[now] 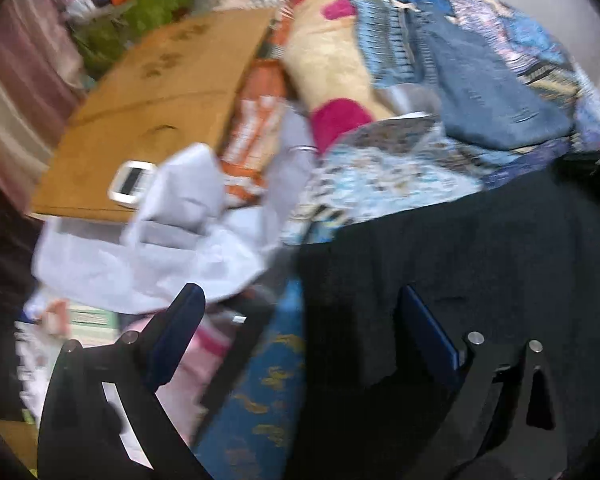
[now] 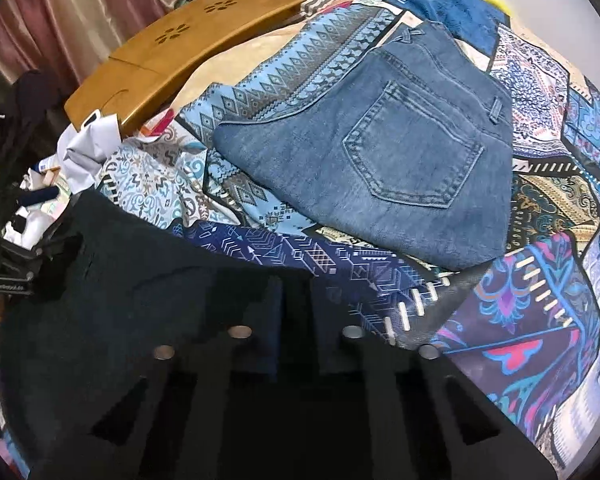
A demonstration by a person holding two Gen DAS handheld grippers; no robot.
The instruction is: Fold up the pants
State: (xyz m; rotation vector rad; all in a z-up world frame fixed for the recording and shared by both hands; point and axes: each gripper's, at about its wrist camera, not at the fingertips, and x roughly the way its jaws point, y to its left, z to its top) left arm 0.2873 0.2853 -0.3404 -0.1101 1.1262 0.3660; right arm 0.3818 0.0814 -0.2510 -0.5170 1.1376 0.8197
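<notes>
Black pants (image 1: pixel 480 248) lie spread on the patterned bedspread (image 2: pixel 540 312), their edge toward me. My left gripper (image 1: pixel 300 294) stands open wide. Its right finger (image 1: pixel 428 332) is over the black cloth and its left finger (image 1: pixel 180 328) is over a white crumpled cloth (image 1: pixel 160 256); nothing is pinched between them. In the right wrist view my right gripper (image 2: pixel 297 284) is shut, its two fingers close together on the corner of the black pants (image 2: pixel 140 280). A folded pair of blue jeans (image 2: pixel 380 152) rests farther back on the bed, back pocket up.
A wooden lap table (image 2: pixel 172 44) lies at the far left of the bed with a white device (image 1: pixel 130 186) on it. A beige pillow with pink spots (image 1: pixel 336 60) sits behind the white cloth. Curtains (image 2: pixel 80 8) hang at the left. Clutter fills the left bedside.
</notes>
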